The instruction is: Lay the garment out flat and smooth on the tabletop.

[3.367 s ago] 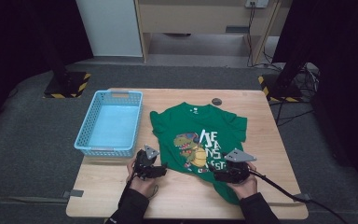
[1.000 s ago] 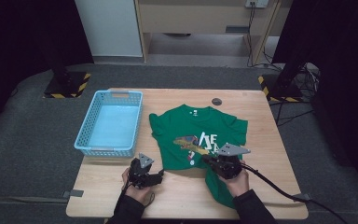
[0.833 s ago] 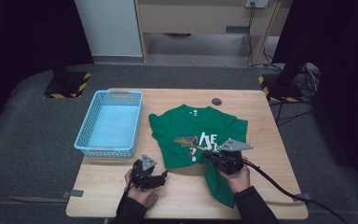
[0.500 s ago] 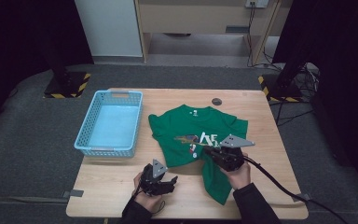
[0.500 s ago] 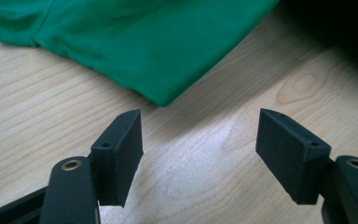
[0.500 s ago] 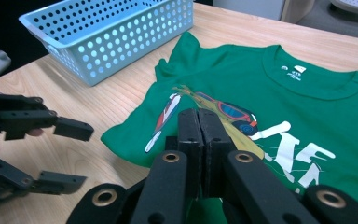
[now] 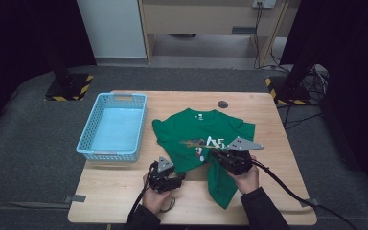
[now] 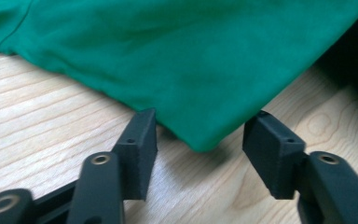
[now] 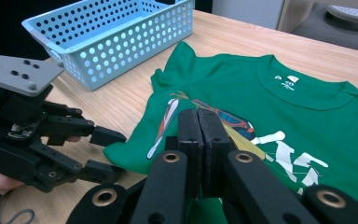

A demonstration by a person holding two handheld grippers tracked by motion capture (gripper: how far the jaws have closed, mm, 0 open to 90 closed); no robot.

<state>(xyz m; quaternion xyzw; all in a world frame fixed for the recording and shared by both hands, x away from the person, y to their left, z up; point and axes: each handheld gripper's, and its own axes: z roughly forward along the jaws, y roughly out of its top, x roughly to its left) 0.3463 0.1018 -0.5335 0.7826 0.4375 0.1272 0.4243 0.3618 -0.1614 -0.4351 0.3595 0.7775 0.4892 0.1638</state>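
Note:
A green T-shirt (image 7: 196, 129) with a printed front lies on the wooden table (image 7: 115, 191), its lower part folded over. My right gripper (image 7: 212, 152) is shut on a fold of the shirt (image 9: 298, 107), and the jaws (image 9: 198, 121) are pressed together over the print. My left gripper (image 7: 181, 178) rests low on the table at the shirt's near left edge. It is open, with a folded corner of the green cloth (image 8: 168, 56) lying between its fingertips (image 8: 200, 135). The right gripper view also shows the left gripper (image 9: 114, 154) beside that corner.
A light blue perforated basket (image 7: 106, 154) stands on the table's left side, and its wall (image 9: 121, 51) is close behind the left gripper. A small dark round disc (image 7: 222, 104) lies near the far edge. Cables trail off the near edge from both grippers.
The right gripper has carried the shirt's lower part up and over the print. The left gripper has drawn back toward the near edge, then turned right to the shirt's folded corner.

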